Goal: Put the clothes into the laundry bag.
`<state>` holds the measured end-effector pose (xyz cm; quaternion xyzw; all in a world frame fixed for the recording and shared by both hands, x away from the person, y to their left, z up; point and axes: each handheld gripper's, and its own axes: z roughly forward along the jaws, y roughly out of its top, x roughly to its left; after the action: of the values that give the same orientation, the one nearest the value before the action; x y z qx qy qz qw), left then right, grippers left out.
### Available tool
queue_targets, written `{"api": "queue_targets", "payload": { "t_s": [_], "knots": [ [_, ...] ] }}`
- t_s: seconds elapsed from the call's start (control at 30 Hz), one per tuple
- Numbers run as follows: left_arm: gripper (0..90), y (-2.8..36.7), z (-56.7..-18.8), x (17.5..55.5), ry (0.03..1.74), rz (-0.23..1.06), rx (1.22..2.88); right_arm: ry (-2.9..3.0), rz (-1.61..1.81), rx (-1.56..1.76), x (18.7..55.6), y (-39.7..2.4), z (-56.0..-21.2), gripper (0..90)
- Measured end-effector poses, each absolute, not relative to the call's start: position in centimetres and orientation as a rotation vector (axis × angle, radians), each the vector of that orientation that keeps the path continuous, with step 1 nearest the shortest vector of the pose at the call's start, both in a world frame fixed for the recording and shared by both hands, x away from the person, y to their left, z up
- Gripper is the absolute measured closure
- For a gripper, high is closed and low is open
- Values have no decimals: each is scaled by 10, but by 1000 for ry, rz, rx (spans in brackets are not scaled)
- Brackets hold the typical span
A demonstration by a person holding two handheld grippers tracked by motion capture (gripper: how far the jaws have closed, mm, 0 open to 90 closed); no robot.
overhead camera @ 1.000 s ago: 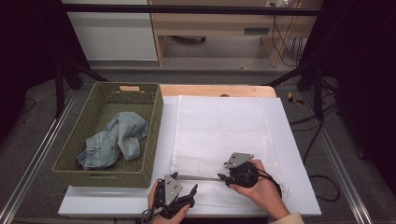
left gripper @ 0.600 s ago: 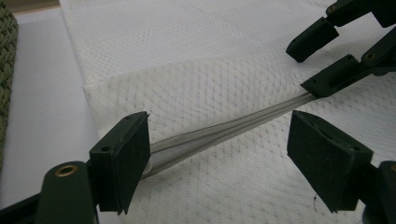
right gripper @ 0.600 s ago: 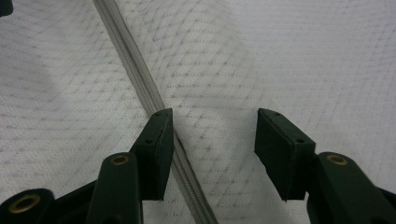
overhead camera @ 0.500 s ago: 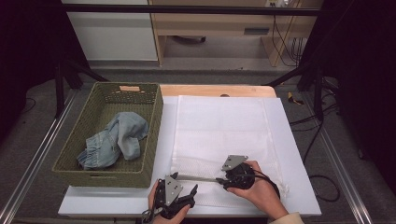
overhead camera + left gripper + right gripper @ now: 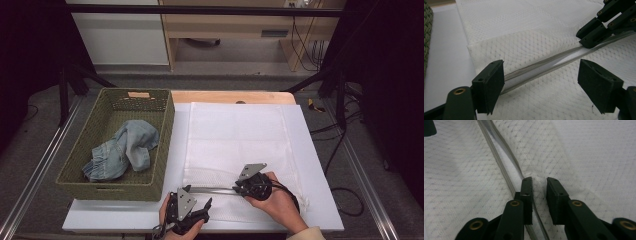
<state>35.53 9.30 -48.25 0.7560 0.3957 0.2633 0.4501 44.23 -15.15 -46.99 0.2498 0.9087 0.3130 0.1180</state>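
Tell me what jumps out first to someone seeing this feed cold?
The white mesh laundry bag spread flat over the middle of the table, with its zipper running along the near edge. The right gripper has just been closing, its jaws pinching a fold of mesh beside the zipper, while the left gripper stands open astride it. To the left, a green woven basket holds crumpled denim clothing.

A basket (image 5: 116, 182) was set at 9 o'clock on the table (image 5: 320, 165), with jeans (image 5: 122, 150) lying in it. A mesh bag (image 5: 235, 135) was spread at the centre, its zipper (image 5: 212, 190) running along the 6 o'clock edge between the left gripper (image 5: 202, 209) and right gripper (image 5: 240, 189).
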Motion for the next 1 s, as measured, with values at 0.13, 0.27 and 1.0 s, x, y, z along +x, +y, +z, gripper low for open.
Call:
{"api": "queue_targets", "payload": {
  "t_s": [0.13, 0.27, 1.0],
  "knots": [
    [210, 92, -482, 355, 977, 649, 1872, 2643, 919, 736, 442, -151, -470, 881],
    [210, 92, -482, 356, 977, 653, 1874, 2608, 948, 737, 440, -154, -464, 883],
    [198, 90, -470, 358, 966, 657, 1866, 2402, 1064, 724, 439, -157, -429, 891]
  ]
}}
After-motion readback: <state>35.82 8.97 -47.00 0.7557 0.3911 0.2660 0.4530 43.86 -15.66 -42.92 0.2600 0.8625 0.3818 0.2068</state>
